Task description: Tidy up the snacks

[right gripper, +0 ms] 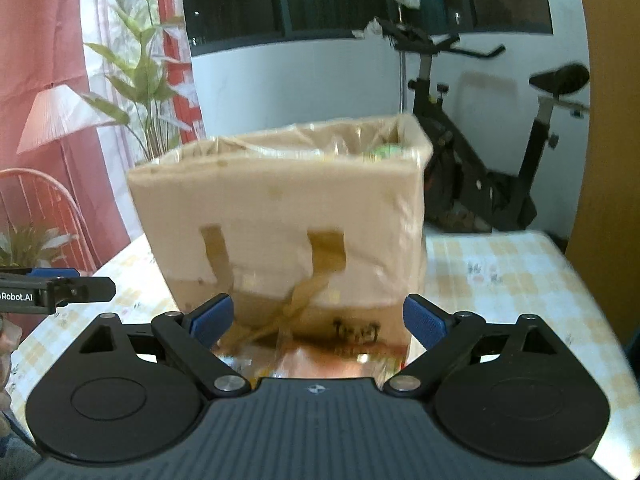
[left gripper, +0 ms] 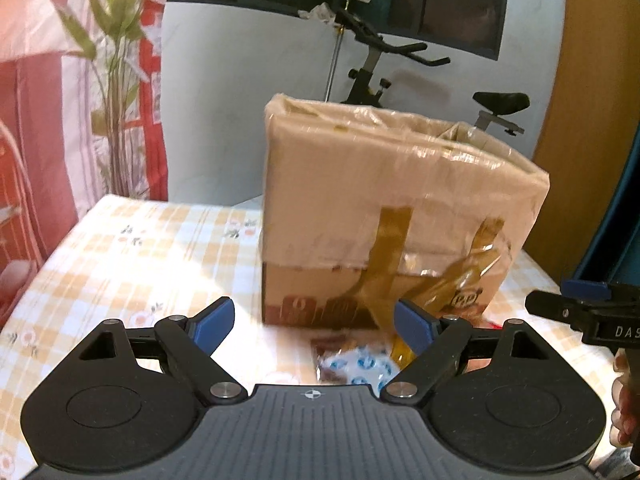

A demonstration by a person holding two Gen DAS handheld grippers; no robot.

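A bench [left gripper: 120, 256] in a checked floral cloth carried a tall cardboard box [left gripper: 384, 208], open-topped and wrapped in clear film with brown tape. Both grippers faced it from the near side. The left gripper [left gripper: 314, 326] stood wide and empty above a small blue-and-white snack packet [left gripper: 356, 364] lying in front of the box. The right gripper [right gripper: 318, 320] also gaped wide, a glossy wrapper [right gripper: 320, 362] beneath it, blurred.

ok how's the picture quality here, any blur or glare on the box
Left wrist view: cardboard box smeared by motion blur, glare on its tape, tablecloth washed out by sunlight. Right wrist view: box blurrier still, print unreadable; fisheye bends the exercise bike.
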